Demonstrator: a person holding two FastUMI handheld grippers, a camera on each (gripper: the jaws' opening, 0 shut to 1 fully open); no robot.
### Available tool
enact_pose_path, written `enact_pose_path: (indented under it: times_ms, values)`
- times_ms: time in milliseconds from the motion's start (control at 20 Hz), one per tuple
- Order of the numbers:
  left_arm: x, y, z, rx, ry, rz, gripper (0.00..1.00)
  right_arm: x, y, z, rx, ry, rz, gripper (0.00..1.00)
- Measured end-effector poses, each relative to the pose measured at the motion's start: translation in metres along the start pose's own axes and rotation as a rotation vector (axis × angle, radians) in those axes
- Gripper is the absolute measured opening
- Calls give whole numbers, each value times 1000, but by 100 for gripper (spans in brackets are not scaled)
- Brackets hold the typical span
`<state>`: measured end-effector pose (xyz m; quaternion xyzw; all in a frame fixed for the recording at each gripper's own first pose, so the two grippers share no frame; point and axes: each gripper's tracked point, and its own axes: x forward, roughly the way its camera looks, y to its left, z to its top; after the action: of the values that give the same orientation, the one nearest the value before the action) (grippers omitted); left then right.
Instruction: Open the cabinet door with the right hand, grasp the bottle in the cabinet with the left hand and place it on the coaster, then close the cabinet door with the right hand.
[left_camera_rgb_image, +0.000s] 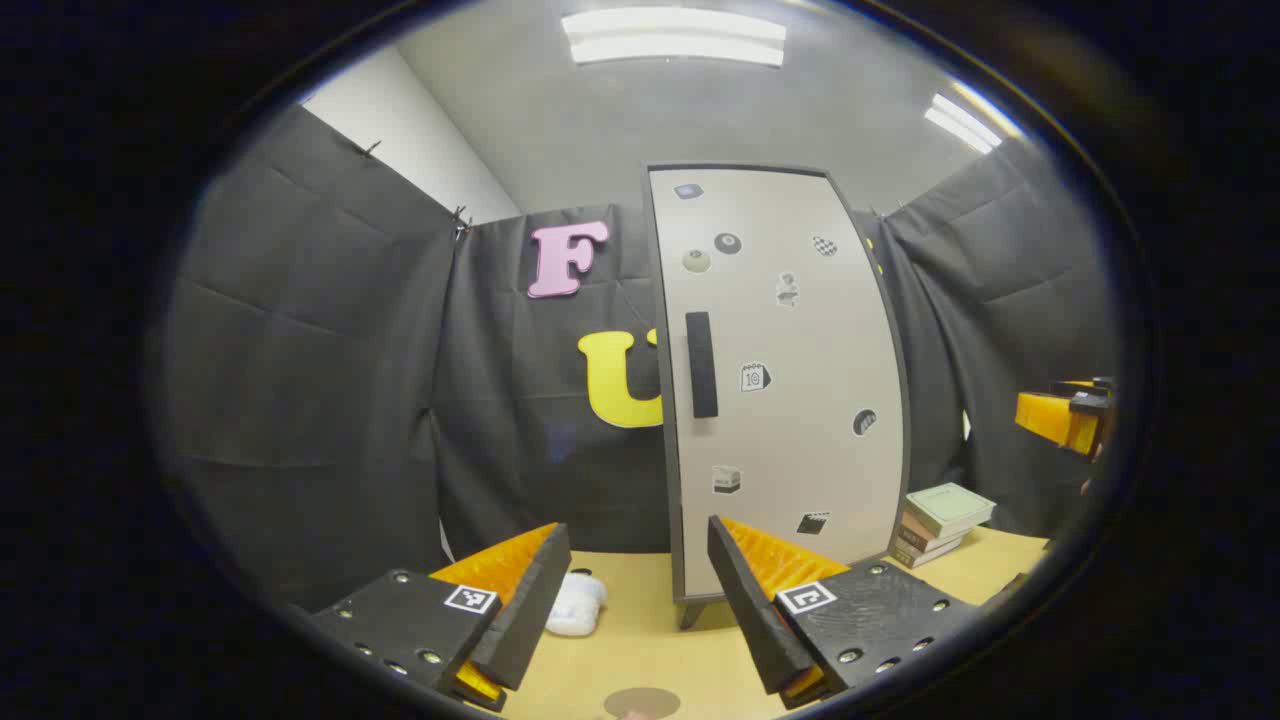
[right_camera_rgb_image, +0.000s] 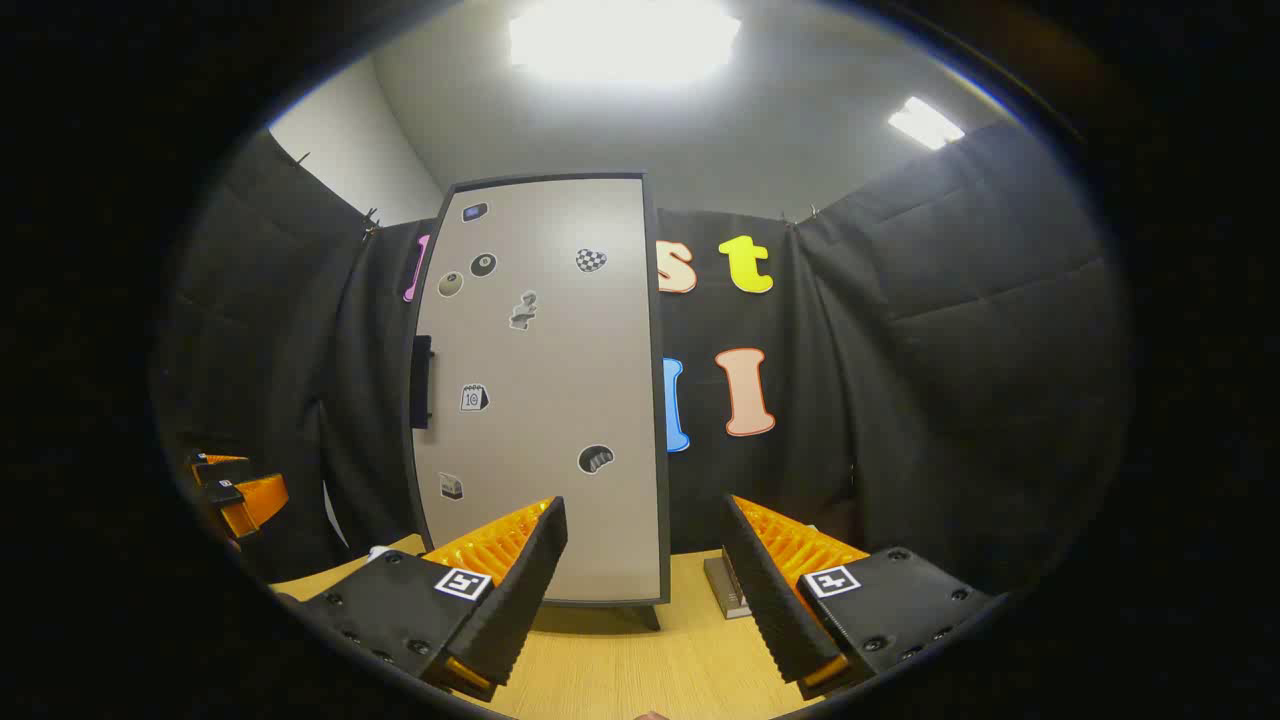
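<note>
Toward the tabletop's (left_camera_rgb_image: 640, 625) far edge, the cabinet (left_camera_rgb_image: 790, 380) is seen closed, the bottle presumably concealed inside; both grippers' (left_camera_rgb_image: 630, 600) (right_camera_rgb_image: 645, 590) fingers are spread, empty, the handle (left_camera_rgb_image: 701, 364) not yet reached.

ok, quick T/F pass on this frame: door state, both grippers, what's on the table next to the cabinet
1. The cabinet door is shut. True.
2. The right gripper is clamped on the door handle. False: it is open and short of the cabinet, touching nothing.
3. The left gripper is open and empty. True.
4. A bottle stands on the round coaster. False: the coaster is bare, at the bottom edge of the left gripper view.
5. A stack of books sits on the table beside the cabinet. True.
</note>
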<state>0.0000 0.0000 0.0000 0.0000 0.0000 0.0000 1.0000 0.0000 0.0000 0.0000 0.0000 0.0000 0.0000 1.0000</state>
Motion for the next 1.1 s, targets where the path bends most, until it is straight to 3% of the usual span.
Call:
enact_pose_path:
  times_ms: [1100]
  values:
    - [8, -4, 1, 15, -5, 8, 84, 15, -7, -4, 2, 3, -6, 98]
